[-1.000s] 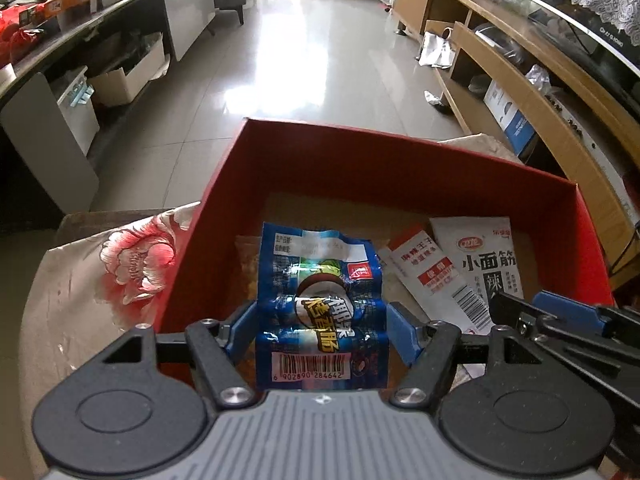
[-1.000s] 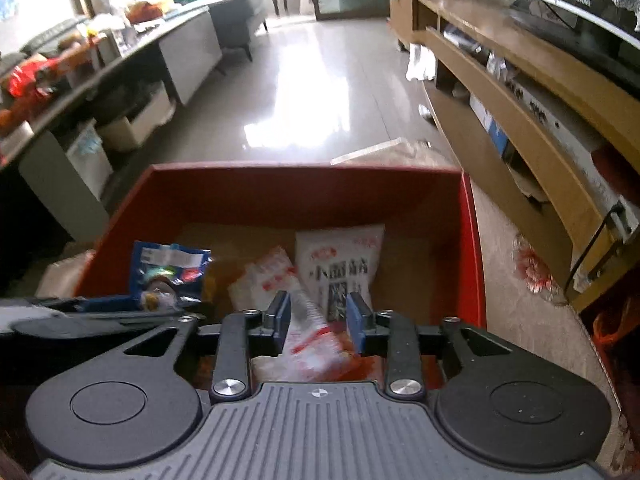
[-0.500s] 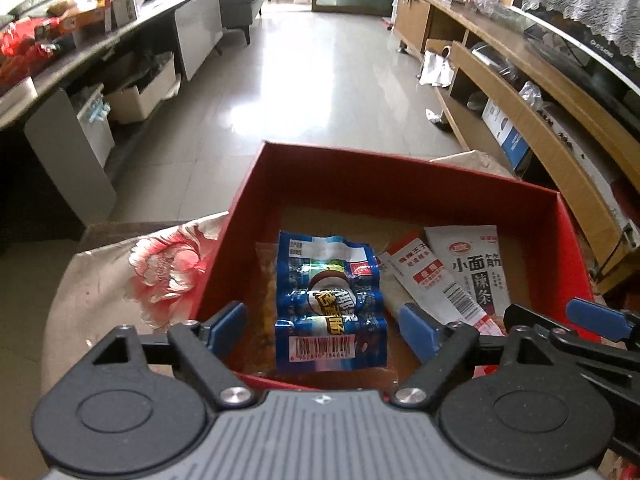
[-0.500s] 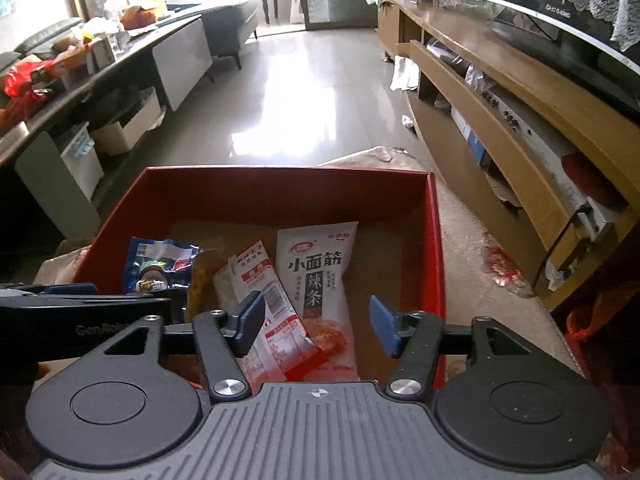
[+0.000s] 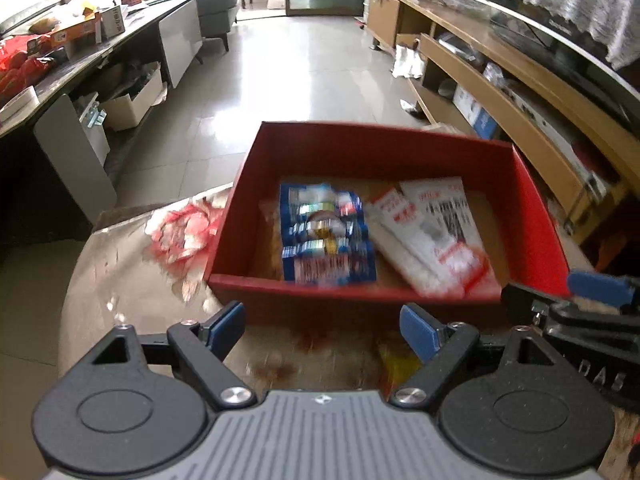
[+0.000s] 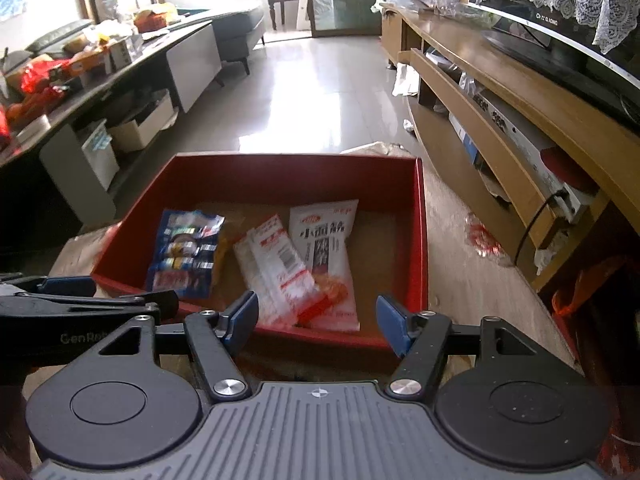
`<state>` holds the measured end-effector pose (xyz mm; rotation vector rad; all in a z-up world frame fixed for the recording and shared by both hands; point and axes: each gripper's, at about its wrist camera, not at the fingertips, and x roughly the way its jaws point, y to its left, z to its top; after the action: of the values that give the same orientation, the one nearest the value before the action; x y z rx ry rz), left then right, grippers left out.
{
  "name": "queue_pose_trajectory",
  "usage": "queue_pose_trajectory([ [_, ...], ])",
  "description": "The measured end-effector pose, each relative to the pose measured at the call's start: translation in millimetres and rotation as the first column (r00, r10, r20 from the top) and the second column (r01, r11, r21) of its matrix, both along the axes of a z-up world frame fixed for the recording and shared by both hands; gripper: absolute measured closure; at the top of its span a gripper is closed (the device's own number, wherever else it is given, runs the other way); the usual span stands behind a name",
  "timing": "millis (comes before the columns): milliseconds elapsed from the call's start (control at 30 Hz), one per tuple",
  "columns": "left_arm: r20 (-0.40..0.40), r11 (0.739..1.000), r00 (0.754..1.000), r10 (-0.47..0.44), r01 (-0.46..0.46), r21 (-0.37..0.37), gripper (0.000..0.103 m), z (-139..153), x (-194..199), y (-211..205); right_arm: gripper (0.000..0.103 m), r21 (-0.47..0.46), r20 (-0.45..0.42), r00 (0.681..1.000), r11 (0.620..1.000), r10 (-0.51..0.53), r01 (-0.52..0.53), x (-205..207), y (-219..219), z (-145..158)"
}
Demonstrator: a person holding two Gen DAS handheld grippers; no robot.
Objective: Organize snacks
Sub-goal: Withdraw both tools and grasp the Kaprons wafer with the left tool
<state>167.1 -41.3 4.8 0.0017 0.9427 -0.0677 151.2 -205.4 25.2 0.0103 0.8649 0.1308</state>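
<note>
Red box point(image 5: 384, 152) on the floral-cloth table point(image 5: 132, 280), three snack pkts inside; both grippers empty, just short of its near wall.

L gripper point(image 5: 322, 330) wide, R gripper point(image 6: 316, 320) jaws have just been opening, nothing between. Blue pkt point(image 5: 326, 236) lies at box's left side, dead ahead of L, long axis near-to-far. Two white pkts point(image 6: 308, 264) overlap mid-box, ahead of R, same axis. Yellow wrapper point(image 5: 394, 364) on table by L's right finger, prob. the next pick; blurred, type unclear.

"小面筋" on the white snack packet point(image 6: 325, 240); "GenRo…" on the left claw point(image 6: 76, 312)
</note>
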Motion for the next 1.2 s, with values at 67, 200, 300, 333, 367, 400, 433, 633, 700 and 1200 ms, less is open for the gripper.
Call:
queue_pose_trajectory([
  [67, -0.023, 1.0, 1.0, -0.001, 0.001, -0.01, 0.016, -4.1, -10.4, 5.0, 0.029, -0.008, -0.003, 1.0, 1.0, 0.005, -0.005, -10.0, 0.3, -1.2],
  [200, -0.072, 0.999, 0.997, 0.002, -0.006, -0.053, 0.016, -13.1, -30.3, 16.2, 0.029, -0.013, -0.028, 0.999, 1.0, 0.017, -0.017, -24.9, 2.2, -4.7],
  [300, -0.094, 1.0, 0.996, -0.006, 0.003, -0.031, 0.016, -23.0, -46.4, 19.3, 0.029, -0.014, -0.039, 0.999, 0.999, 0.029, -0.029, -39.1, 5.4, -5.9],
  [333, -0.102, 1.0, 0.995, -0.01, 0.008, -0.024, 0.016, -26.2, -50.5, 19.8, 0.029, -0.014, -0.042, 0.999, 0.999, 0.033, -0.033, -44.4, 6.2, -6.4],
  [367, -0.113, 1.0, 0.993, -0.016, 0.014, -0.018, 0.016, -30.4, -55.2, 20.3, 0.029, -0.015, -0.044, 0.998, 0.999, 0.036, -0.037, -50.3, 6.4, -7.4],
  [400, -0.124, 1.0, 0.992, -0.021, 0.019, -0.014, 0.016, -34.3, -59.2, 20.7, 0.029, -0.017, -0.049, 0.998, 0.999, 0.039, -0.04, -54.6, 6.6, -8.0],
  [433, -0.134, 1.0, 0.991, -0.024, 0.023, -0.014, 0.016, -37.6, -62.3, 21.3, 0.029, -0.017, -0.054, 0.998, 0.999, 0.041, -0.042, -59.3, 6.7, -8.7],
  [633, -0.187, 0.999, 0.981, -0.051, 0.047, -0.023, 0.016, -54.0, -69.7, 18.5, 0.029, 0.016, -0.08, 0.996, 0.999, 0.038, -0.037, -80.0, 2.5, -11.5],
  [700, -0.198, 0.998, 0.978, -0.064, 0.062, -0.015, 0.016, -57.8, -69.8, 13.8, 0.028, 0.021, -0.085, 0.996, 0.999, 0.037, -0.036, -87.3, 2.5, -12.6],
  [1200, -0.218, 0.995, 0.972, -0.093, 0.099, 0.014, 0.042, -67.1, -81.6, 11.1, 0.028, 0.028, -0.148, 0.989, 1.0, -0.005, 0.009, -104.2, -22.4, -26.6],
])
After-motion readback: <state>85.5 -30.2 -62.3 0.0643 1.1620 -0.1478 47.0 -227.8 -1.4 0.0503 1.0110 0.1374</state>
